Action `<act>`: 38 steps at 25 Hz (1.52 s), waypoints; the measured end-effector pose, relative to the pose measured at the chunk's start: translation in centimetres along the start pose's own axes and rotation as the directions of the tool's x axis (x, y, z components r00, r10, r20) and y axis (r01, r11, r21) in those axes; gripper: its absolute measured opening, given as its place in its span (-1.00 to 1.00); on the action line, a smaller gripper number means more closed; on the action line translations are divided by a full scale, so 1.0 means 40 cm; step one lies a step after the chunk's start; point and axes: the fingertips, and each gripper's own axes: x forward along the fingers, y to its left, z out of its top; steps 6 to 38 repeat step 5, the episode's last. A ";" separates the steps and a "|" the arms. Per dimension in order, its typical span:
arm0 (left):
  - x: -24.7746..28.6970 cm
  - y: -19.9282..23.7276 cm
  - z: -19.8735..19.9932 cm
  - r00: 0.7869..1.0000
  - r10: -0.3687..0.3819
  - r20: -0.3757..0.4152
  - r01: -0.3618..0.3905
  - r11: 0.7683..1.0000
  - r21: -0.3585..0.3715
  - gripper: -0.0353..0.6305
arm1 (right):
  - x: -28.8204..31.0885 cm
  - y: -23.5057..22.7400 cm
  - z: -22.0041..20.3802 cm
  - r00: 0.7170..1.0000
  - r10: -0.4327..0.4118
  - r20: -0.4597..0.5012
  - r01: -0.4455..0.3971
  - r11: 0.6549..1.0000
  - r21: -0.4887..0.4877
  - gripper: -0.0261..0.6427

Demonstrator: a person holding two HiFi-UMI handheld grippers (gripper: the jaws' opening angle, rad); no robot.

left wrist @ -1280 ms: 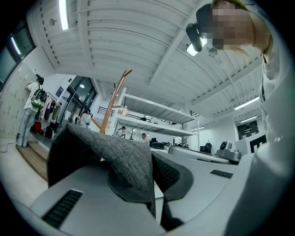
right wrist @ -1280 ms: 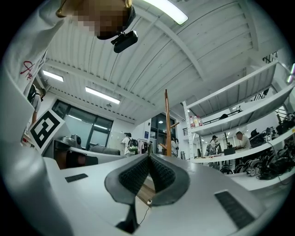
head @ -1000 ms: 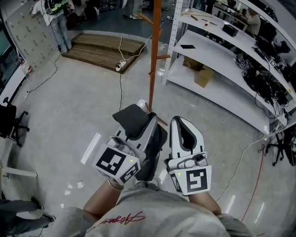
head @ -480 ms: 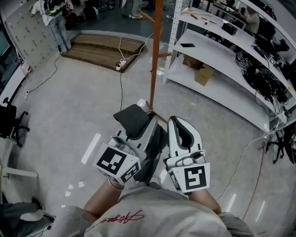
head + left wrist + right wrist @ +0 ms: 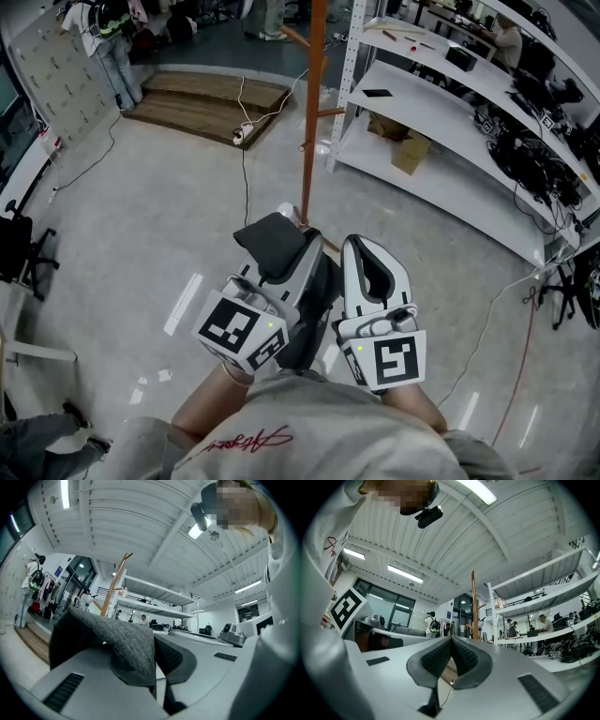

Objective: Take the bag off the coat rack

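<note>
The bag (image 5: 272, 242) is dark grey woven fabric, off the rack. It drapes over my left gripper (image 5: 298, 246) and hangs dark between the two grippers. In the left gripper view the fabric (image 5: 123, 639) lies over one jaw and is pinched where my left gripper (image 5: 155, 672) is shut. My right gripper (image 5: 367, 247) is beside it, close to my body. Its pads meet with nothing between them in the right gripper view (image 5: 451, 643). The orange coat rack (image 5: 309, 103) stands just ahead on the floor, its pole (image 5: 474, 606) bare where it shows.
White shelving (image 5: 450, 112) runs along the right with a cardboard box (image 5: 412, 155) under it. A wooden platform (image 5: 211, 98) and floor cables (image 5: 246, 141) lie behind the rack. A person (image 5: 112, 37) stands at far left, and an office chair (image 5: 19, 248) at the left edge.
</note>
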 end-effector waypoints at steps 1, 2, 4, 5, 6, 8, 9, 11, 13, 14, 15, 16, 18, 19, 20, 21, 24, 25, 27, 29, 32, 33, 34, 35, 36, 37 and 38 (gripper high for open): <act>0.000 -0.001 -0.001 1.000 0.000 0.001 0.000 1.000 0.001 -0.82 | -0.001 0.000 0.000 1.000 0.000 0.002 0.000 1.000 -0.001 -0.87; -0.001 -0.002 -0.002 1.000 -0.001 0.002 0.001 1.000 0.002 -0.82 | -0.003 -0.001 0.000 1.000 0.000 0.004 0.000 1.000 -0.002 -0.87; -0.001 -0.004 -0.006 1.000 -0.001 0.003 0.001 1.000 0.004 -0.82 | -0.006 -0.002 -0.002 1.000 -0.001 0.007 0.001 1.000 -0.002 -0.87; -0.001 -0.004 -0.008 1.000 -0.002 0.003 0.002 1.000 0.005 -0.82 | -0.007 -0.002 -0.003 1.000 -0.001 0.009 0.001 1.000 -0.003 -0.87; -0.001 -0.004 -0.008 1.000 -0.002 0.003 0.002 1.000 0.005 -0.82 | -0.007 -0.002 -0.003 1.000 -0.001 0.009 0.001 1.000 -0.003 -0.87; -0.001 -0.004 -0.008 1.000 -0.002 0.003 0.002 1.000 0.005 -0.82 | -0.007 -0.002 -0.003 1.000 -0.001 0.009 0.001 1.000 -0.003 -0.87; -0.001 -0.004 -0.008 1.000 -0.002 0.003 0.002 1.000 0.005 -0.82 | -0.007 -0.002 -0.003 1.000 -0.001 0.009 0.001 1.000 -0.003 -0.87; -0.001 -0.004 -0.008 1.000 -0.002 0.003 0.002 1.000 0.005 -0.82 | -0.007 -0.002 -0.003 1.000 -0.001 0.009 0.001 1.000 -0.003 -0.87; -0.001 -0.004 -0.008 1.000 -0.002 0.003 0.002 1.000 0.005 -0.82 | -0.007 -0.002 -0.003 1.000 -0.001 0.009 0.001 1.000 -0.003 -0.87; -0.001 -0.004 -0.008 1.000 -0.002 0.003 0.002 1.000 0.005 -0.82 | -0.007 -0.002 -0.003 1.000 -0.001 0.009 0.001 1.000 -0.003 -0.87; -0.001 -0.004 -0.008 1.000 -0.002 0.003 0.002 1.000 0.005 -0.82 | -0.007 -0.002 -0.003 1.000 -0.001 0.009 0.001 1.000 -0.003 -0.87; -0.001 -0.004 -0.008 1.000 -0.002 0.003 0.002 1.000 0.005 -0.82 | -0.007 -0.002 -0.003 1.000 -0.001 0.009 0.001 1.000 -0.003 -0.87; -0.001 -0.004 -0.008 1.000 -0.002 0.003 0.002 1.000 0.005 -0.82 | -0.007 -0.002 -0.003 1.000 -0.001 0.009 0.001 1.000 -0.003 -0.87; -0.001 -0.004 -0.008 1.000 -0.002 0.003 0.002 1.000 0.005 -0.82 | -0.007 -0.002 -0.003 1.000 -0.001 0.009 0.001 1.000 -0.003 -0.87; -0.001 -0.004 -0.008 1.000 -0.002 0.003 0.002 1.000 0.005 -0.82 | -0.007 -0.002 -0.003 1.000 -0.001 0.009 0.001 1.000 -0.003 -0.87; -0.001 -0.004 -0.008 1.000 -0.002 0.003 0.002 1.000 0.005 -0.82 | -0.007 -0.002 -0.003 1.000 -0.001 0.009 0.001 1.000 -0.003 -0.87; -0.001 -0.004 -0.008 1.000 -0.002 0.003 0.002 1.000 0.005 -0.82 | -0.007 -0.002 -0.003 1.000 -0.001 0.009 0.001 1.000 -0.003 -0.87; -0.001 -0.004 -0.008 1.000 -0.002 0.003 0.002 1.000 0.005 -0.82 | -0.007 -0.002 -0.003 1.000 -0.001 0.009 0.001 1.000 -0.003 -0.87; -0.001 -0.004 -0.008 1.000 -0.002 0.003 0.002 1.000 0.005 -0.82 | -0.007 -0.002 -0.003 1.000 -0.001 0.009 0.001 1.000 -0.003 -0.87; -0.001 -0.004 -0.008 1.000 -0.002 0.003 0.002 1.000 0.005 -0.82 | -0.007 -0.002 -0.003 1.000 -0.001 0.009 0.001 1.000 -0.003 -0.87; -0.001 -0.004 -0.008 1.000 -0.002 0.003 0.002 1.000 0.005 -0.82 | -0.007 -0.002 -0.003 1.000 -0.001 0.009 0.001 1.000 -0.003 -0.87; -0.001 -0.004 -0.008 1.000 -0.002 0.003 0.002 1.000 0.005 -0.82 | -0.007 -0.002 -0.003 1.000 -0.001 0.009 0.001 1.000 -0.003 -0.87; -0.001 -0.004 -0.008 1.000 -0.002 0.003 0.002 1.000 0.005 -0.82 | -0.007 -0.002 -0.003 1.000 -0.001 0.009 0.001 1.000 -0.003 -0.87; -0.001 -0.004 -0.008 1.000 -0.002 0.003 0.002 1.000 0.005 -0.82 | -0.007 -0.002 -0.003 1.000 -0.001 0.009 0.001 1.000 -0.003 -0.87; -0.001 -0.004 -0.008 1.000 -0.002 0.003 0.002 1.000 0.005 -0.82 | -0.007 -0.002 -0.003 1.000 -0.001 0.009 0.001 1.000 -0.003 -0.87; -0.001 -0.004 -0.008 1.000 -0.002 0.003 0.002 1.000 0.005 -0.82 | -0.007 -0.002 -0.003 1.000 -0.001 0.009 0.001 1.000 -0.003 -0.87; -0.001 -0.004 -0.008 1.000 -0.002 0.003 0.002 1.000 0.005 -0.82 | -0.007 -0.002 -0.003 1.000 -0.001 0.009 0.001 1.000 -0.003 -0.87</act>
